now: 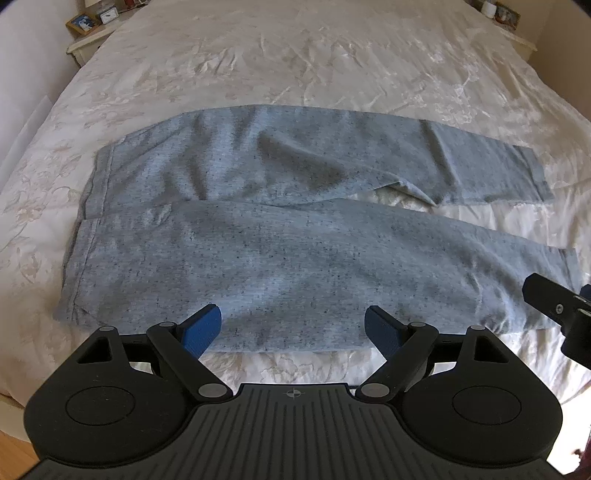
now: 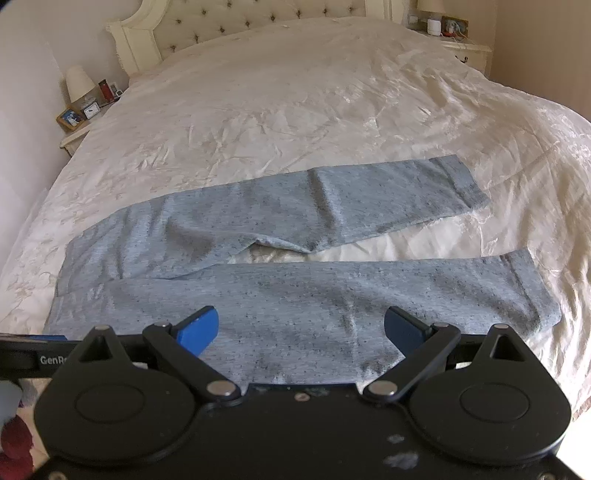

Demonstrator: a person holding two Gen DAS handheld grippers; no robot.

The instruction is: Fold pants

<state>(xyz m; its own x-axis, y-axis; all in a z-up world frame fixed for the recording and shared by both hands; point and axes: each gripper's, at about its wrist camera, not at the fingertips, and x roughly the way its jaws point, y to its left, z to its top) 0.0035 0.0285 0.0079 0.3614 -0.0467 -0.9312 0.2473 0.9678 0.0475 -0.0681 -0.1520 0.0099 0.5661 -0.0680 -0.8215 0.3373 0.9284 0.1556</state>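
Observation:
Grey speckled pants (image 1: 280,229) lie flat across the bed, waistband at the left, both legs stretched to the right with a gap between them. They also show in the right wrist view (image 2: 288,295). My left gripper (image 1: 293,325) is open and empty, over the near edge of the near leg. My right gripper (image 2: 301,326) is open and empty, over the near leg farther right. Part of the right gripper's body (image 1: 554,306) shows at the right edge of the left wrist view.
The bed has a cream patterned cover (image 1: 295,66) with a tufted headboard (image 2: 207,33). A nightstand (image 2: 79,125) with a lamp, clock and photo frame stands at the left. Another nightstand (image 2: 465,51) stands at the back right.

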